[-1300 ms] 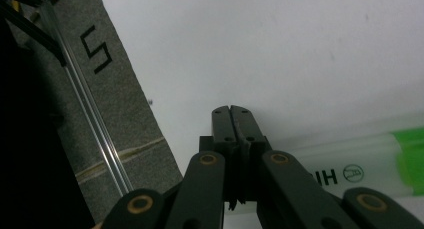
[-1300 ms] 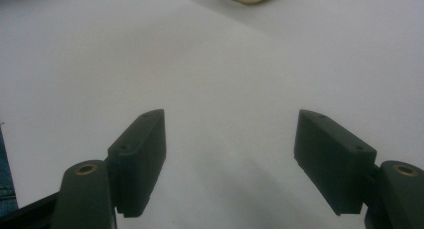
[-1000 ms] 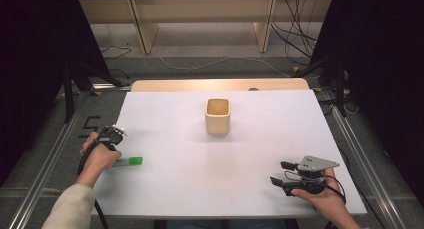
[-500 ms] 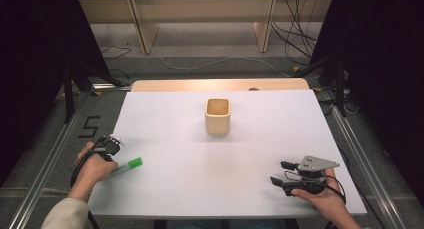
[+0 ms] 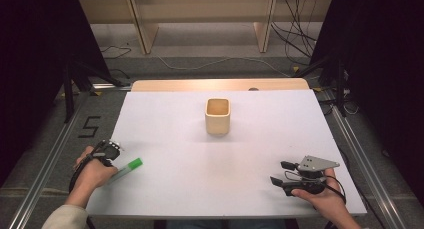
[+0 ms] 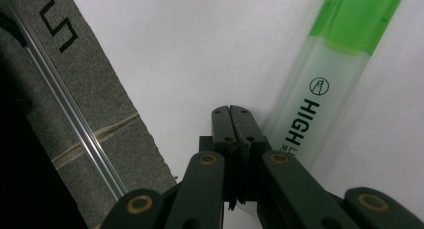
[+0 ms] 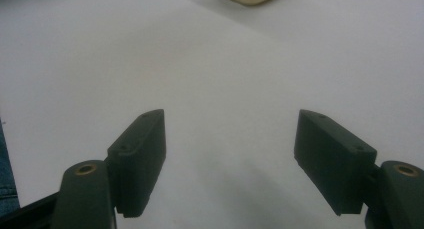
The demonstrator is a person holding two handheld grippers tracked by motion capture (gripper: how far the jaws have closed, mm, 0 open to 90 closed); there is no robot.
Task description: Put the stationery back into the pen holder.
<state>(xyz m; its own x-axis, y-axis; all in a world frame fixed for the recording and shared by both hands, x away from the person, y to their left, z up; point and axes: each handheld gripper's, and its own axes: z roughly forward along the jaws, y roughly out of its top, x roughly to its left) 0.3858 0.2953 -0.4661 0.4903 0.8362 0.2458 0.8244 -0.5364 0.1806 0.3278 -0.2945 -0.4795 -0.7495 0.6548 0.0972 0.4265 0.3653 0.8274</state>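
- Lying at the lower left of the high view, a green highlighter (image 5: pixel 128 168) rests on the white worktop (image 5: pixel 175 154) near its left edge, cap end pointing up and right
- left gripper (image 5: pixel 111 150) sits just above and left of the highlighter in that view, held in the left hand (image 5: pixel 92 171)
- in the left gripper view, the left gripper (image 6: pixel 234 120) has its jaws pressed together with nothing between them; the highlighter (image 6: pixel 325 84) runs just beside them on the right side of the frame, its barrel printed "HIGH"
- right gripper (image 5: pixel 280 173) rests at the lower right of the high view, well apart from the highlighter; in the right gripper view its jaws stand wide apart over bare worktop
- a beige cup (image 5: pixel 217 116) stands upright at the centre of the high view, well apart from both grippers
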